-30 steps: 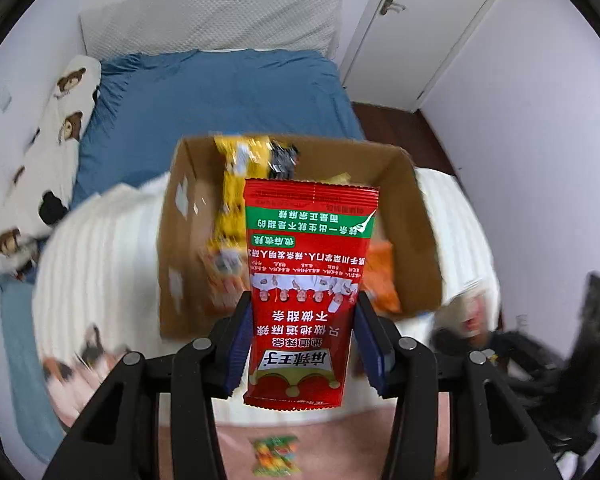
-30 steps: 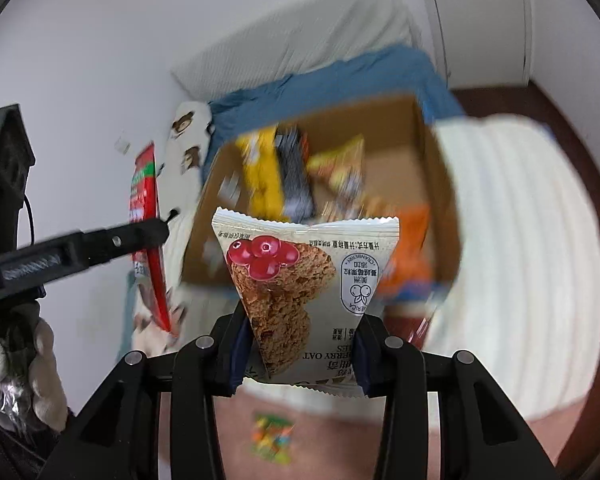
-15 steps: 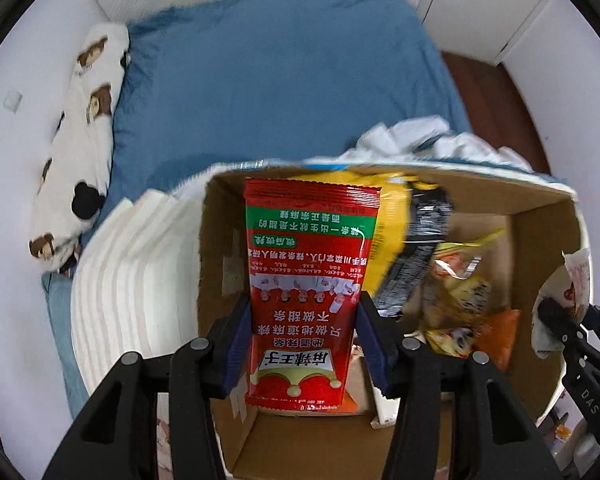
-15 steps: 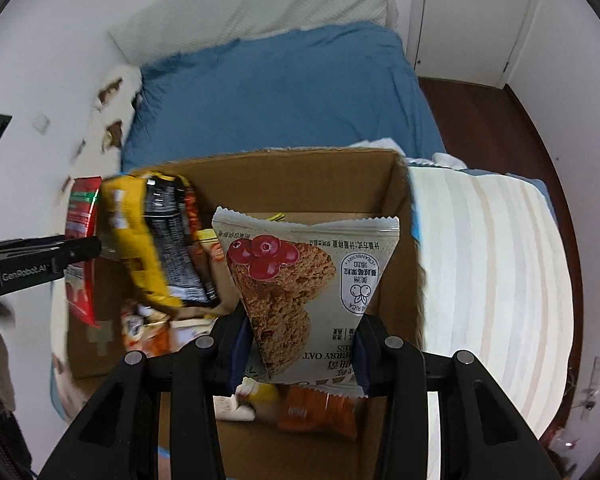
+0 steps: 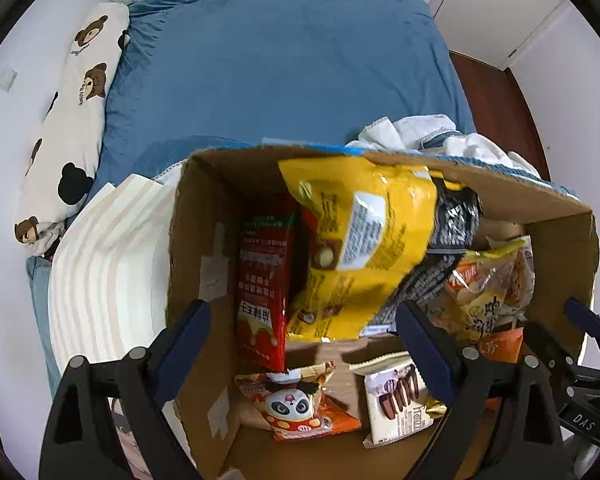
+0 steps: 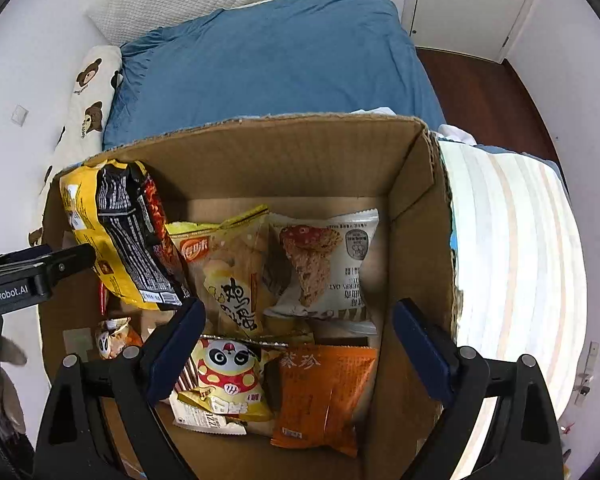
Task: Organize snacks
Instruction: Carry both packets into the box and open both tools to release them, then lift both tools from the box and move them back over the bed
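An open cardboard box (image 5: 380, 156) holds several snack packets. My left gripper (image 5: 302, 308) hangs over its left half with its jaws opening. The red spicy-strip packet (image 5: 262, 280) stands loose below, beside a big yellow bag (image 5: 364, 240), and no pad touches it. My right gripper (image 6: 300, 304) is over the box's (image 6: 300, 152) right half, its jaws opening too. The cranberry oat cookie packet (image 6: 324, 264) lies free on the other snacks below it. An orange packet (image 6: 320, 392) and a panda packet (image 6: 228, 372) lie nearer.
The box sits on a white striped blanket (image 6: 512, 260) at the foot of a bed with a blue sheet (image 5: 284, 72). A bear-print pillow (image 5: 72, 108) lies along the left wall. A white door (image 6: 472, 0) and dark wooden floor (image 6: 480, 96) are at the right.
Both grippers came down over the box and opened. The red packet dropped out of the left one and the oat cookie packet out of the right one, both into the box.
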Available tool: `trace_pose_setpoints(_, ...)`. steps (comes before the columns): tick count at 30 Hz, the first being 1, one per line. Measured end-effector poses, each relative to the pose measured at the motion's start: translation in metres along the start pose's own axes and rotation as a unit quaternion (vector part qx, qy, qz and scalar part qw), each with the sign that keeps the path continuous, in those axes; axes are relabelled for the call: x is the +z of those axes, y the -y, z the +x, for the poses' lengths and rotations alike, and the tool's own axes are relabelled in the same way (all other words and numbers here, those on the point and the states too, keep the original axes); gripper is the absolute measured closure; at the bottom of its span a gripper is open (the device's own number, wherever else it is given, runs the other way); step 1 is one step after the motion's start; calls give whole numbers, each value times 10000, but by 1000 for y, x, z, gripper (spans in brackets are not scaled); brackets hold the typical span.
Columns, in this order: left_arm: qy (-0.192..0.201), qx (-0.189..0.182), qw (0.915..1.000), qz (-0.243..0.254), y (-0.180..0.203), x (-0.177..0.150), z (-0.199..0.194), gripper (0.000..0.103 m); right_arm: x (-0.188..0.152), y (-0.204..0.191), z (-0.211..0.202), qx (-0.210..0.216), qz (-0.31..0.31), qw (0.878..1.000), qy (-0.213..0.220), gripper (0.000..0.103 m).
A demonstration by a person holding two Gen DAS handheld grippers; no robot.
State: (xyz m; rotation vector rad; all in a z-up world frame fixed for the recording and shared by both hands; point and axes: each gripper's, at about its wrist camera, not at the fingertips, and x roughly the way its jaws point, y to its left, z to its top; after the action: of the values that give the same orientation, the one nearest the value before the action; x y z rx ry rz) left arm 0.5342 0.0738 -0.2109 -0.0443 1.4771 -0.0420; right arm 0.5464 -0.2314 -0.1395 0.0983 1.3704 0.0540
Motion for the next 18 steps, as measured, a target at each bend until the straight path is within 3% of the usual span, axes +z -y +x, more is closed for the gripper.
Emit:
trace_pose_setpoints(10,363,-144,9992,-108,7,-46,-20,9,-43,-7,-24,-109,-86,9998,114,6)
trace_pose_setpoints(18,1049,-83,9944,-119,10,-103,-50,9,-93,-17,-52,-129,-142,9988,440,6)
